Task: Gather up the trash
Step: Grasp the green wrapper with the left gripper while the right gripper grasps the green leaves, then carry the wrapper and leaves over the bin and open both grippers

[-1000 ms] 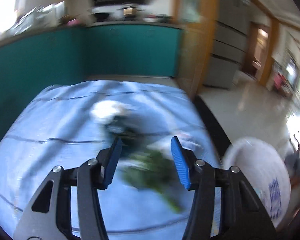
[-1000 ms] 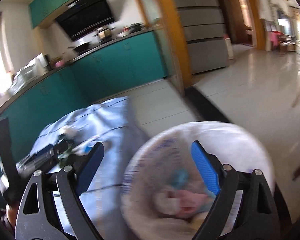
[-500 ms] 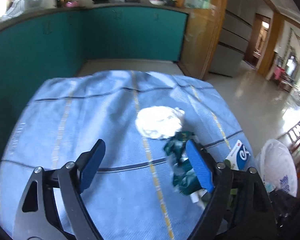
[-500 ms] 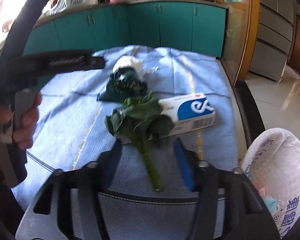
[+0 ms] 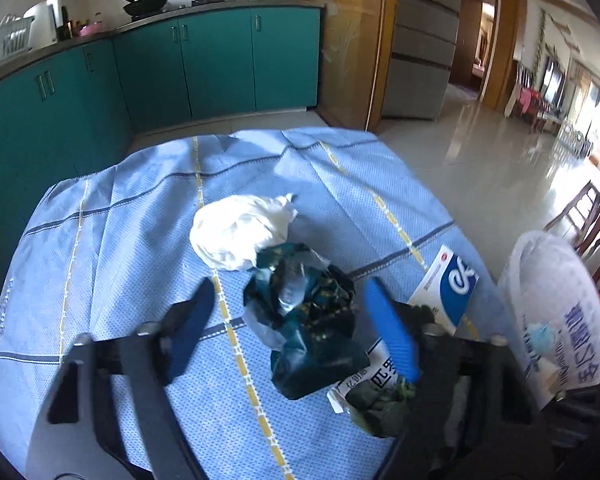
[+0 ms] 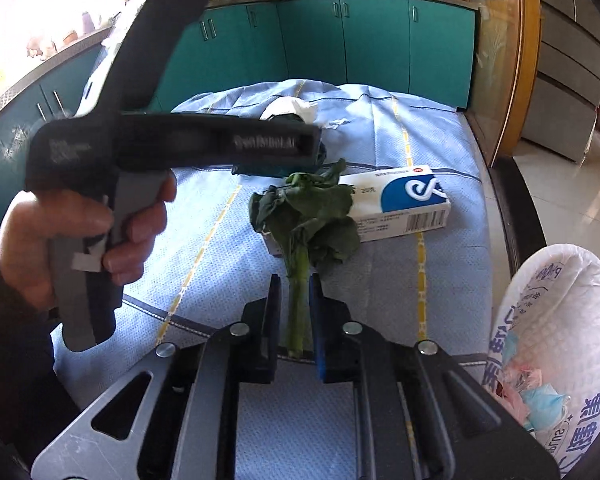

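Centrally, right hand-held gripper point(image 6: 294, 312) pinching the stalk of a leafy green vegetable point(image 6: 306, 216), jaws just closed upon it; leaves lying against a blue-and-white medicine box point(image 6: 400, 204) on the cloth-covered bench point(image 6: 220, 240). Left hand-held gripper point(image 5: 296, 328) spread, jaws just narrowed, flanking without touching a crumpled dark green wrapper point(image 5: 308, 316) beside a white paper wad point(image 5: 240, 232). Lined trash bin point(image 6: 552, 336) at right, off the bench edge.

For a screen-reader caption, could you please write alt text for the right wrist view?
The right gripper is shut on the pale stalk of a wilted green leafy vegetable lying on a blue checked tablecloth, partly over a white and blue cardboard box. A hand holds the black left gripper at left; a white plastic trash bag stands at right.
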### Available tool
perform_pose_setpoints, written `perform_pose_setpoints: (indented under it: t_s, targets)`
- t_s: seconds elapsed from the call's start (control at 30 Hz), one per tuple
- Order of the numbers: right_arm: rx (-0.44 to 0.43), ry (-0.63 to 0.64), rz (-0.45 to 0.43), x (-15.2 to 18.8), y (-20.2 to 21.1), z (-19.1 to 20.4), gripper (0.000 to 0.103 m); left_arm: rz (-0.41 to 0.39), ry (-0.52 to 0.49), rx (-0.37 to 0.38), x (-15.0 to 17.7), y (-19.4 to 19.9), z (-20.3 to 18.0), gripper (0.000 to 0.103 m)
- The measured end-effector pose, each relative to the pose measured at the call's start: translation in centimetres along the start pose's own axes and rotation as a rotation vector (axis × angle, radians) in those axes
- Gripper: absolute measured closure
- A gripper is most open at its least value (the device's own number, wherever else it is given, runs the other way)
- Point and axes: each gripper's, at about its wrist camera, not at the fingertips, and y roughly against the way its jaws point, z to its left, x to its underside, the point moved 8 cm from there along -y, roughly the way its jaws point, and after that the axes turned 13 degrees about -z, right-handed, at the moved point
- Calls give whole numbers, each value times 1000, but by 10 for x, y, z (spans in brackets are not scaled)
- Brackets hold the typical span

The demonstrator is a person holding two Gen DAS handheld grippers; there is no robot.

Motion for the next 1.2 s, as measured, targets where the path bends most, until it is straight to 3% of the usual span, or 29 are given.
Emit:
perform_pose_setpoints:
  t_s: [0.07, 0.13, 0.2, 0.4, 0.53, 0.57, 0.63, 0.7, 0.73, 0.93, 1.07, 1.13, 1.2]
  targets:
    - [0, -14, -5, 0, 3, -4, 84, 22, -15, -1, 4, -3, -4, 46]
    - [9, -24, -12, -1, 4, -8, 69, 13, -29, -8, 5, -2, -5, 49]
    - [24, -32, -27, -3, 5, -11, 47, 9, -47, -6, 5, 1, -6, 50]
    - [25, -38, -29, -8, -4, -9, 45, 3, -65, -24, 9, 20, 2, 52]
    - [30, -12, -7, -4, -16, -1, 45, -42, -67, -28, 6, 48, 11, 52]
    - [34, -3, 2, -2, -20, 1, 45, -55, -69, -24, 5, 54, 12, 51]
    - [30, 9, 12, 1, -23, 4, 60, -78, -65, -11, 3, 66, 14, 52]
    - [3, 7, 32, 4, -25, 9, 85, -93, -60, -2, 0, 74, 15, 52]
    - [-8, 12, 36, 6, -23, 11, 90, -102, -55, -4, -2, 79, 19, 52]
    - [-124, 16, 62, 15, 6, 22, 92, -92, 4, -9, -4, 89, 46, 51]
    - [-153, 29, 90, 23, 17, 19, 90, -68, 43, -7, -1, 90, 62, 49]
    - [-139, 30, 85, 24, 19, 15, 74, -45, 45, -1, 2, 87, 65, 43]
    - [-112, 35, 70, 23, 19, 15, 39, -19, 48, -3, 7, 82, 66, 32]
